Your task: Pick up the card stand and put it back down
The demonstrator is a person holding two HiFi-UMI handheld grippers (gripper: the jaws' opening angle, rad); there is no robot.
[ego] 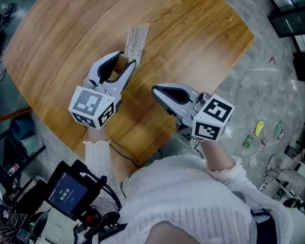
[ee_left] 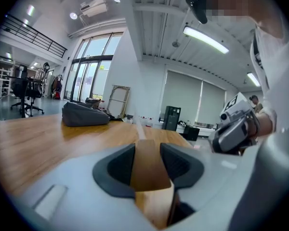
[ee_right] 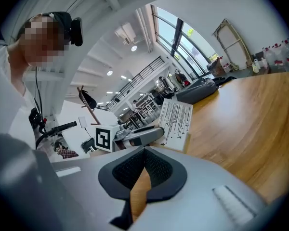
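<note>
The card stand is a small wooden block (ego: 122, 62) carrying a white printed card (ego: 137, 38), near the middle of the round wooden table (ego: 61, 29). My left gripper (ego: 127, 61) is shut on the block, one pad on each side. In the left gripper view the block (ee_left: 149, 170) fills the gap between the pads, and the card's thin edge (ee_left: 140, 134) runs away ahead. Whether the block touches the table I cannot tell. My right gripper (ego: 156, 91) hovers near the table's front edge, shut and empty. In the right gripper view its pads (ee_right: 135, 170) meet, and the card (ee_right: 176, 119) stands beyond.
A grey bag (ee_left: 85, 114) lies on the far part of the table. The table's curved edge (ego: 229, 60) drops to a grey floor with small coloured items (ego: 258, 128) at the right. A handheld device with a lit screen (ego: 67, 194) is at the lower left.
</note>
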